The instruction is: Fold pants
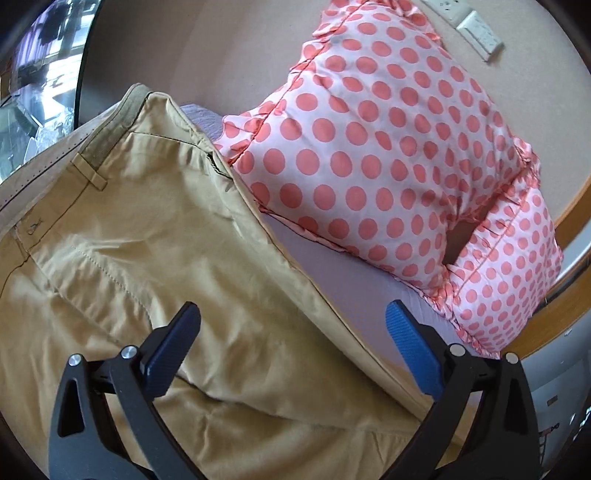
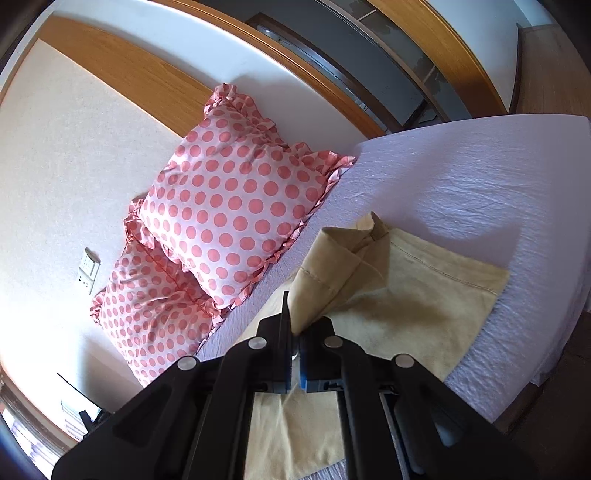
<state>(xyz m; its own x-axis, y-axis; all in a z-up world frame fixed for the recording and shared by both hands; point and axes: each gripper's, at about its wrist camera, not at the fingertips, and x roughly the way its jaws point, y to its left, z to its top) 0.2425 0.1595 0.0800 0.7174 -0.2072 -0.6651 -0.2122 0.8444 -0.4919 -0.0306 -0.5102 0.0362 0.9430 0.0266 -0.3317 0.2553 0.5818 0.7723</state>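
Observation:
Tan pants [image 1: 155, 229] lie on a lilac bed sheet [image 1: 354, 295], waistband toward the upper left in the left wrist view. My left gripper [image 1: 291, 317] is open, its blue pads wide apart, just above the seat and thigh cloth near the pants' right edge. In the right wrist view my right gripper [image 2: 295, 325] is shut on a lifted fold of the pants' leg end [image 2: 332, 266], hem stitching showing, with more pants cloth [image 2: 424, 295] flat on the sheet [image 2: 480, 177] beneath.
Two pink polka-dot pillows [image 1: 376, 147] [image 2: 229, 199] lie at the bed's head against a beige wall with sockets [image 1: 476, 27]. A wooden frame [image 2: 122, 77] runs behind. The bed's edge [image 2: 524, 369] drops off to the right.

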